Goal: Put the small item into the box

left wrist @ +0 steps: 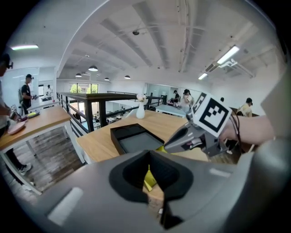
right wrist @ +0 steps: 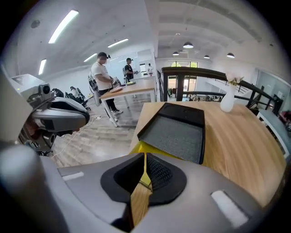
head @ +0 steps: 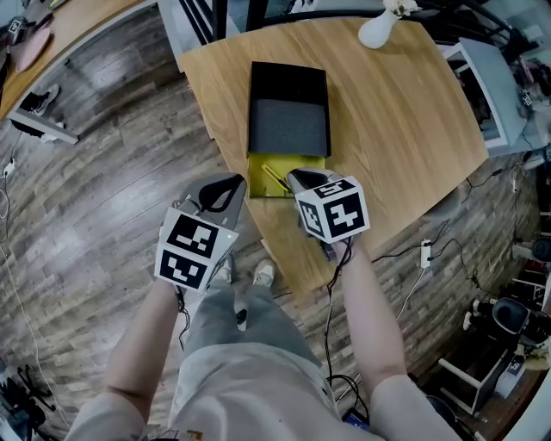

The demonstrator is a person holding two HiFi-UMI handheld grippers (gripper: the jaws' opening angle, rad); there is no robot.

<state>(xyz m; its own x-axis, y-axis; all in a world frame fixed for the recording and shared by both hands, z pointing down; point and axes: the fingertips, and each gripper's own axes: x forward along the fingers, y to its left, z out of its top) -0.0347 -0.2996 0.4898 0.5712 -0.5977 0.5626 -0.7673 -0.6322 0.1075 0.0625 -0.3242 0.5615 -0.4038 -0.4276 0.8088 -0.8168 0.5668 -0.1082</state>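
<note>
An open black box [head: 288,116] with a grey foam bed lies on the wooden table [head: 405,129]. A yellow tray [head: 269,178] juts out from its near edge, with a thin stick-like item [head: 276,178] in it. My left gripper [head: 229,188] hovers just left of the tray, off the table's corner, jaws shut and empty. My right gripper [head: 295,179] is over the tray's right end, also shut on nothing. The box [left wrist: 136,139] and the right gripper [left wrist: 191,134] show in the left gripper view. The box [right wrist: 175,132] and yellow tray [right wrist: 142,148] lie ahead of the right gripper [right wrist: 145,157].
A white vase [head: 379,26] stands at the table's far edge. The table's corner edge [head: 225,159] runs beside my left gripper, with wood floor [head: 103,172] below. Another desk [head: 60,34] is far left. People stand by a desk [right wrist: 129,86] in the background.
</note>
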